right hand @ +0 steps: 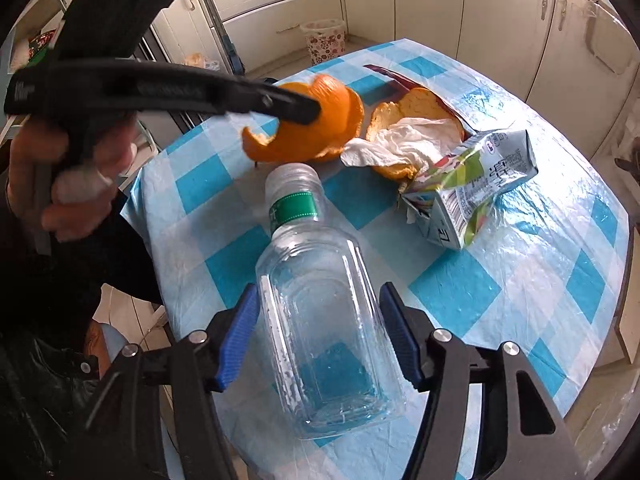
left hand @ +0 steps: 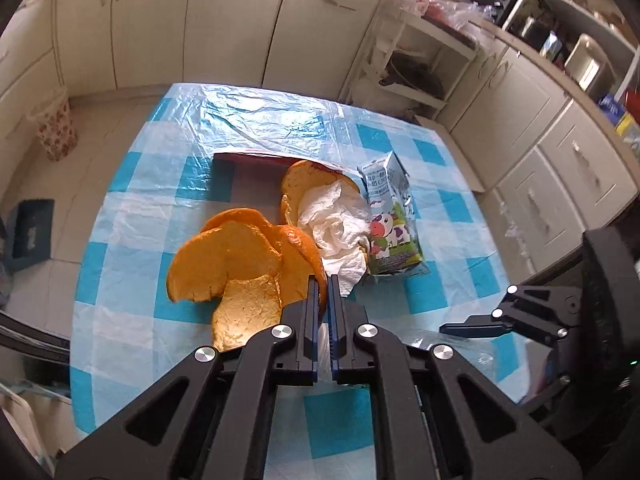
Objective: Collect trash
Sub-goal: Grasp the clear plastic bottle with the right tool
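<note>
My left gripper (left hand: pixel 323 282) is shut on the edge of a large orange peel (left hand: pixel 232 256) and holds it just above the checked table; it also shows in the right wrist view (right hand: pixel 312 114) gripping the peel (right hand: pixel 320 128). My right gripper (right hand: pixel 318 300) is shut on a clear empty plastic bottle (right hand: pixel 320 320) with a green label and holds it over the table's near edge. A second peel (left hand: pixel 296 184), a crumpled white tissue (left hand: pixel 340 220) and a crushed milk carton (left hand: pixel 392 220) lie together on the table.
A red flat box (left hand: pixel 240 164) lies under the plastic table cover (left hand: pixel 140 300) behind the peels. A flowered waste bin (right hand: pixel 326 36) stands on the floor beyond the table. Cream cabinets (left hand: pixel 220 20) surround the table.
</note>
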Available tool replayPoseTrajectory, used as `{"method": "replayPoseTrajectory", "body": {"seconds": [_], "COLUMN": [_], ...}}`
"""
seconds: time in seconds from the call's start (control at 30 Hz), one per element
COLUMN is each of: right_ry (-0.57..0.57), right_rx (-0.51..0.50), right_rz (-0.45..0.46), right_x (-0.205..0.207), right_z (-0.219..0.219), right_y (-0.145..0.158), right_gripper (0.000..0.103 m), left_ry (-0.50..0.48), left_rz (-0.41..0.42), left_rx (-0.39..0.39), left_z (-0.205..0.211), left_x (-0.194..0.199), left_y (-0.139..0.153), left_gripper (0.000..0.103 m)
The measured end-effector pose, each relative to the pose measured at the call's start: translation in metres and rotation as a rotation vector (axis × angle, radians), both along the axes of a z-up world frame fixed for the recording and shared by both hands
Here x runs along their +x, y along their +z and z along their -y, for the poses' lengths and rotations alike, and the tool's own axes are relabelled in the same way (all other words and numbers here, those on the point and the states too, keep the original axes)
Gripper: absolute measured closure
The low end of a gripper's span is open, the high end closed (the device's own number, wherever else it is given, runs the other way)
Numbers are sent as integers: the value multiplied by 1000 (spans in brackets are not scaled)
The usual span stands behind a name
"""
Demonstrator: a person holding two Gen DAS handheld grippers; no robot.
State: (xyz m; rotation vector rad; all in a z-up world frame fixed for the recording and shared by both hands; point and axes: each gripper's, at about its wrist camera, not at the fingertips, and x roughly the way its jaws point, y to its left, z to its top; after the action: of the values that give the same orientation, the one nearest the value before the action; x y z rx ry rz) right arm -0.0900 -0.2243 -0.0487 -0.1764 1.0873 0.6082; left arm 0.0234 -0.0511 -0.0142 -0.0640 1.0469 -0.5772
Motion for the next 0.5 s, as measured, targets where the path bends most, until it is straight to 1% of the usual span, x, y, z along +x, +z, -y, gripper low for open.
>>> {"method": "replayPoseTrajectory", "body": {"seconds": [0.1, 0.17, 0.23, 0.3, 0.33, 0.5], "right_ry": [3, 11, 21, 33, 36, 14], "right_rx": [-19, -52, -82, -105, -110, -68], "right_rz": [3, 5, -2, -8, -10, -12], "right_x": [-2, -3, -6, -6, -7, -9], "right_z": [-4, -9, -13, -18, -18, -9], "right_y": [-2, -7, -13, -19, -21, -20], "right_gripper": [43, 42, 42, 43, 46, 48], "left_ry": [49, 77, 85, 75, 68, 56], "left_rz": [-78, -113, -129, -137, -134, -102], "left_rx": [-149, -218, -268, -334, -364, -483], "left_z": [-25, -36, -42, -45, -46, -56], "left_x": [8, 12, 12, 11, 10, 7], "left_y": [1, -1, 0, 3, 6, 20], "left_gripper": [99, 99, 99, 99, 99, 99]}}
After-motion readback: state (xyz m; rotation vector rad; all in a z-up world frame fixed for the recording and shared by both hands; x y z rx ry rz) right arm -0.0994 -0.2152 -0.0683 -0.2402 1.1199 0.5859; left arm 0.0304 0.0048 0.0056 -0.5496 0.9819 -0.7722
